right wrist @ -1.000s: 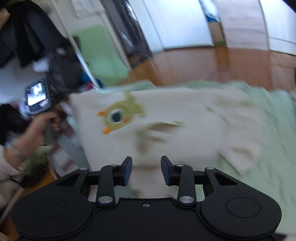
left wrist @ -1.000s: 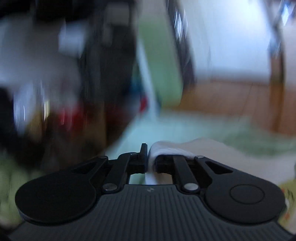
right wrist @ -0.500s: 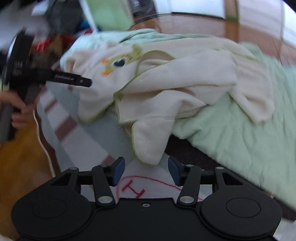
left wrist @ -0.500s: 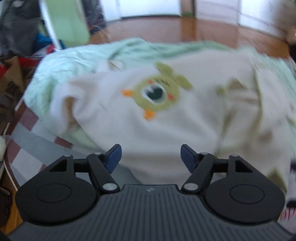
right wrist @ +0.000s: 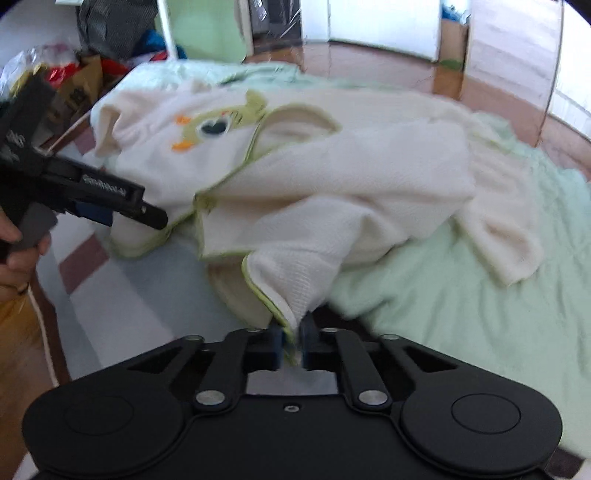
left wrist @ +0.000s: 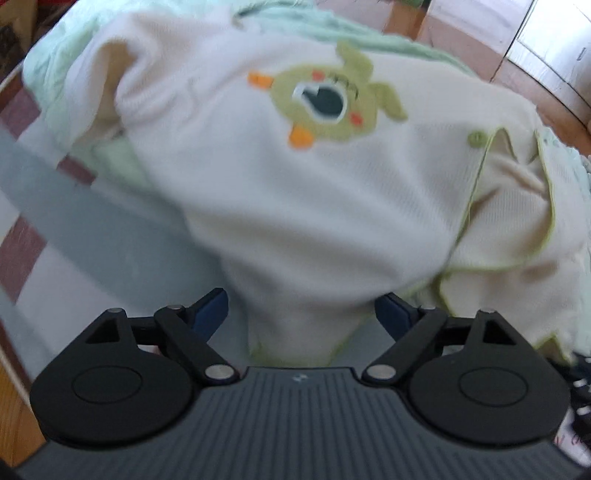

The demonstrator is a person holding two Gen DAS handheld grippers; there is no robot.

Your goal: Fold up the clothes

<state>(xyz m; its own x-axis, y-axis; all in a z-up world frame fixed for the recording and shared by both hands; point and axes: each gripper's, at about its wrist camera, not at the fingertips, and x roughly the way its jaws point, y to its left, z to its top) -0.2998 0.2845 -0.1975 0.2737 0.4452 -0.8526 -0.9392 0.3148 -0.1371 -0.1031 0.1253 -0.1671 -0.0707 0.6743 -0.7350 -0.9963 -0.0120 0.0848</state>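
Note:
A cream baby garment (left wrist: 314, 192) with green trim and a green monster patch (left wrist: 325, 99) lies crumpled on the bed. In the left wrist view my left gripper (left wrist: 301, 312) is open, with a fold of the garment lying between its spread blue pads. In the right wrist view the same garment (right wrist: 332, 192) spreads across a green blanket (right wrist: 480, 295). My right gripper (right wrist: 291, 343) is shut on a green-edged corner of it. The left gripper (right wrist: 122, 212) shows at the garment's left edge, held by a hand (right wrist: 14, 254).
A striped grey, white and maroon sheet (right wrist: 122, 295) covers the bed's near left side. Bags and clutter (right wrist: 74, 66) pile up at the back left beside a green panel (right wrist: 207, 29). Wooden floor (right wrist: 498, 66) and white doors lie beyond the bed.
My right gripper has closed on the garment's corner; it was open half a second ago. My left gripper let go of the cloth, opened wide, and moved in close over the garment.

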